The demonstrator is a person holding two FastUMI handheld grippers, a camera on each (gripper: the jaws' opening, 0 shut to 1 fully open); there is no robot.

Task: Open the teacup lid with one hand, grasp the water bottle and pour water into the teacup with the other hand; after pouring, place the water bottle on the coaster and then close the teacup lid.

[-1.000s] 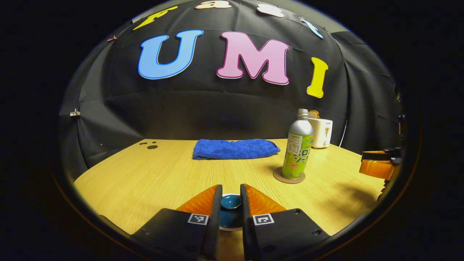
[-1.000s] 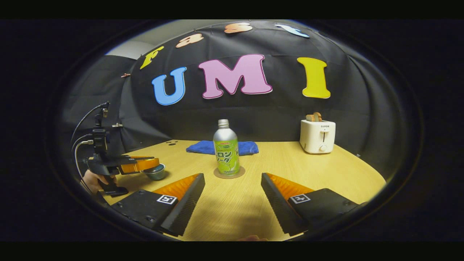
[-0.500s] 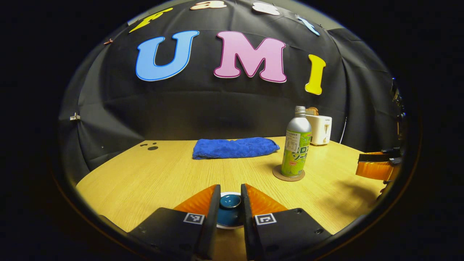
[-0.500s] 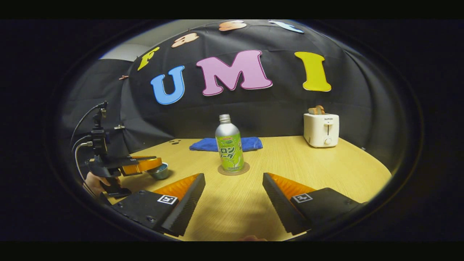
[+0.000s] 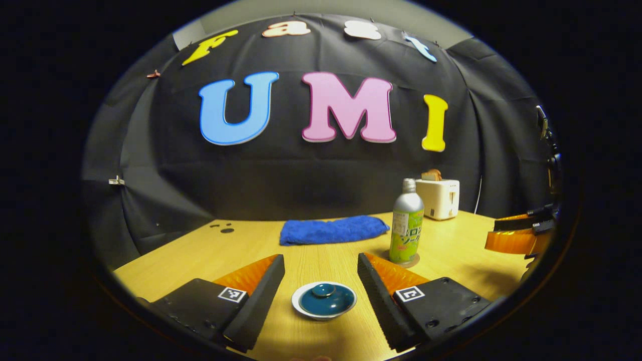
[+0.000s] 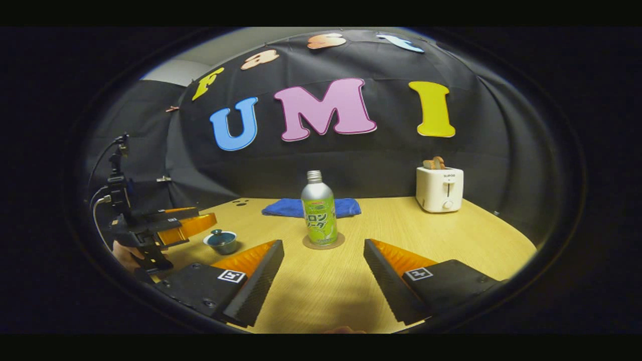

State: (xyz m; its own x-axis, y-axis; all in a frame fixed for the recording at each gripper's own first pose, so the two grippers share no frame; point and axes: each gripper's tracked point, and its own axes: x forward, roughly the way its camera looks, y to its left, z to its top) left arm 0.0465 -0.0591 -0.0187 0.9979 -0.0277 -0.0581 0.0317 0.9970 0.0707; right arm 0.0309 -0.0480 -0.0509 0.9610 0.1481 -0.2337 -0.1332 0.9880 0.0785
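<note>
A teal teacup with its lid on sits on the wooden table between the spread fingers of my left gripper, which is open and raised above it. In the right gripper view the lidded teacup stands at the left, just past the left gripper held by a hand. A silver and green water bottle stands upright on a round coaster. My right gripper is open, well short of the bottle, with nothing between its fingers.
A folded blue towel lies at the back of the table. A white toaster with bread in it stands at the back right. The right gripper shows at the right edge of the left gripper view.
My left gripper has opened, let go of the lid's knob and pulled back and up; the lid stays on the cup. The right gripper has barely moved.
</note>
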